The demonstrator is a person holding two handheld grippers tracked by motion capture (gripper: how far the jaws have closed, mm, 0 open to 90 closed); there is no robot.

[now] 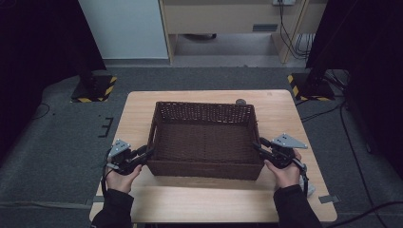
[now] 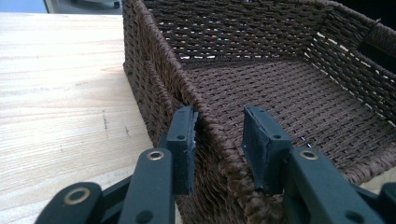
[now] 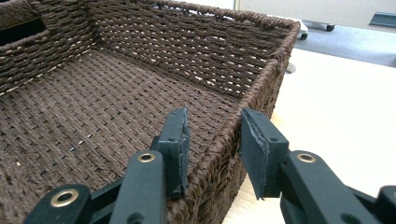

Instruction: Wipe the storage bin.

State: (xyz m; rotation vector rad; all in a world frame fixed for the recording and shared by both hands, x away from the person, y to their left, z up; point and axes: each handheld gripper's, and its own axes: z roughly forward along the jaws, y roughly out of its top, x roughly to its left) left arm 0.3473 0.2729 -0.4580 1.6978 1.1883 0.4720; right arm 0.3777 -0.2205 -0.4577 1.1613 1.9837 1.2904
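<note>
High view: a dark brown rectangular woven-rope basket (image 1: 204, 138) stands empty on the pale wooden bench (image 1: 199, 202), its long axis running across the bench from one hand to the other. The left tool (image 1: 148, 153) sits at the basket's left short wall near the front corner; the right tool (image 1: 256, 146) sits at the right short wall. Each hand is equally close to its own end, so any lift turns on both side walls together.

Left gripper view: the left tool straddles the braided rim (image 2: 212, 135), one jaw outside, one inside. The outer pad lies against the weave; the inner pad stands clear. Jaws apart, no clamp.

Right gripper view: the right tool (image 3: 212, 149) likewise straddles its rim (image 3: 224, 140). The inner pad is touching or just beside the wall; the outer pad shows a clear gap. Jaws apart, not clamped.

Materials: twisted cord, coarse and ridged, loosely woven in the walls with light showing through; thick plaited rim; a handle slot in each short wall. Judgement: the weave should give slightly under pressure and offer good friction. Bench surface smooth, grained.
</note>
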